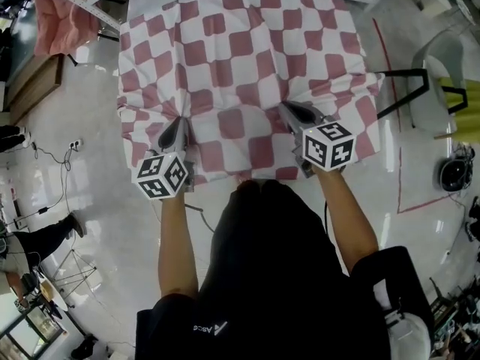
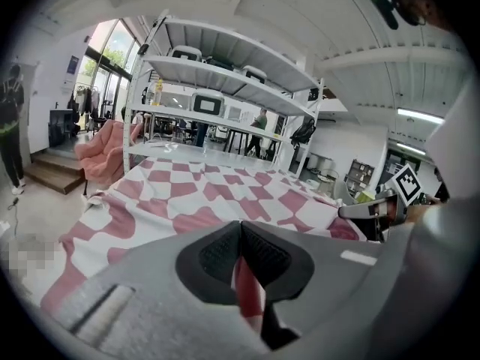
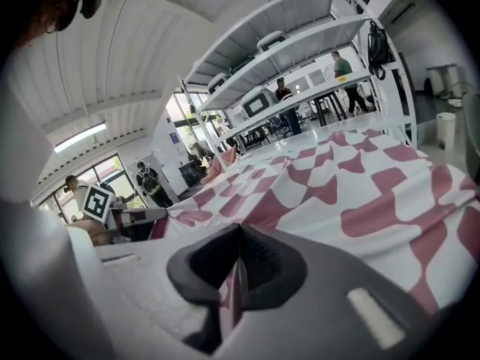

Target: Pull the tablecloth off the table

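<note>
A red-and-white checked tablecloth (image 1: 240,66) covers the table, its near edge hanging toward me. My left gripper (image 1: 182,123) is shut on a fold of the tablecloth (image 2: 247,291) at the near left. My right gripper (image 1: 286,109) is shut on another fold of the tablecloth (image 3: 234,291) at the near right. The cloth bunches into creases that radiate from both pinch points. In each gripper view a thin strip of cloth shows between the dark pads (image 2: 217,257), and the cloth (image 3: 360,178) stretches away over the table.
White shelving (image 2: 225,58) stands behind the table's far end. A pink cloth (image 1: 64,13) hangs at the far left. A chair (image 1: 439,81) and red floor tape (image 1: 397,126) lie to the right. Cables (image 1: 52,156) run over the floor at left. People stand in the background (image 3: 150,182).
</note>
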{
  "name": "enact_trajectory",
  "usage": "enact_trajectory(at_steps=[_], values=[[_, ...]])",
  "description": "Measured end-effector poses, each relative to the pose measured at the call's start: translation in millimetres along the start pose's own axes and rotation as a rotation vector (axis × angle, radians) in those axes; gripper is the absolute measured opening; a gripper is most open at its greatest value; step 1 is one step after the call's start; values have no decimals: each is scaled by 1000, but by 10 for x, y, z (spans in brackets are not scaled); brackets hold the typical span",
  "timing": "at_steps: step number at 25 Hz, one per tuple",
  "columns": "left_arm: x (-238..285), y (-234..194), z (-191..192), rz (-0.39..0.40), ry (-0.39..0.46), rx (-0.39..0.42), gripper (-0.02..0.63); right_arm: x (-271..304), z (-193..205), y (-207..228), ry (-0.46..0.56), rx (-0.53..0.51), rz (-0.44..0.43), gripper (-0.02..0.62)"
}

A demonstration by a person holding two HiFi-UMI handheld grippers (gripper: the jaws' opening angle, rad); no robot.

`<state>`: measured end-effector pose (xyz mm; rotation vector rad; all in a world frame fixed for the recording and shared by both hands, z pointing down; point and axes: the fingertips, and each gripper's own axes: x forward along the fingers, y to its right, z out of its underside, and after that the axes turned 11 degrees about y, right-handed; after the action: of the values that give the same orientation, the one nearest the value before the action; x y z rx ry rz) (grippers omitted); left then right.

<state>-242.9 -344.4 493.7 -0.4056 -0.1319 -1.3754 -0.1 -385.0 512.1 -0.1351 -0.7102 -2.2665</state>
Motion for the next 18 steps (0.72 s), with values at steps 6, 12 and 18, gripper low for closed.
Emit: enact_trajectory(at_steps=[6, 12, 18], values=[[-580, 203, -117, 18, 130, -81, 14, -490, -26, -437, 90, 7, -114, 5], [-1314, 365, -123, 87, 263, -110, 14, -1097, 129, -1020, 210, -19, -194, 5], [-2149, 509, -199, 190, 348, -81, 14, -1634, 223, -1712, 333, -50, -187, 5]])
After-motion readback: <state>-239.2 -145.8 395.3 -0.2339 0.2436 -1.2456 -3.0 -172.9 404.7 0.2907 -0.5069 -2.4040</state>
